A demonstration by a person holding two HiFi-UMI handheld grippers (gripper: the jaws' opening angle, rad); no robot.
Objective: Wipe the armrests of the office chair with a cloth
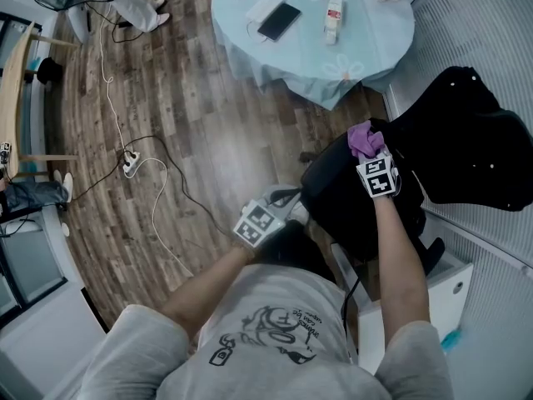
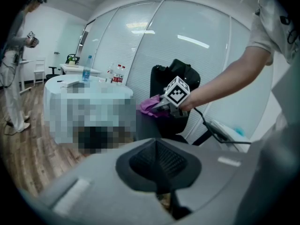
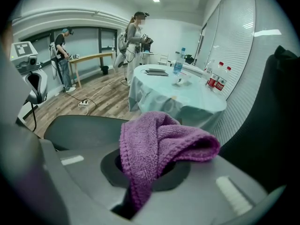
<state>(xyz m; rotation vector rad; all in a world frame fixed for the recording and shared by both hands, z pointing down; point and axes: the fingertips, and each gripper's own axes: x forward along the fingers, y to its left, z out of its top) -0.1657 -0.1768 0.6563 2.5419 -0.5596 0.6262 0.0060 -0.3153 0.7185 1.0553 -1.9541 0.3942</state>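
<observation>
The black office chair (image 1: pixel 358 211) stands at the right, its backrest (image 1: pixel 470 136) turned toward the wall. My right gripper (image 1: pixel 372 155) is shut on a purple cloth (image 1: pixel 364 138), which is bunched over the top edge of the chair's dark seat part. In the right gripper view the cloth (image 3: pixel 157 142) drapes out of the jaws, with the dark chair surface (image 3: pixel 84 130) below left. My left gripper (image 1: pixel 281 200) is by the chair's left edge, its jaws together with nothing between them. The left gripper view shows the cloth (image 2: pixel 150 106) and the backrest (image 2: pixel 176 74).
A round table (image 1: pixel 379 36) under a light blue cover holds a phone, a tablet and bottles. A power strip (image 1: pixel 130 166) with cables lies on the wood floor. A white cabinet (image 1: pixel 454 294) sits behind the chair. Two people (image 3: pixel 135 36) stand far off.
</observation>
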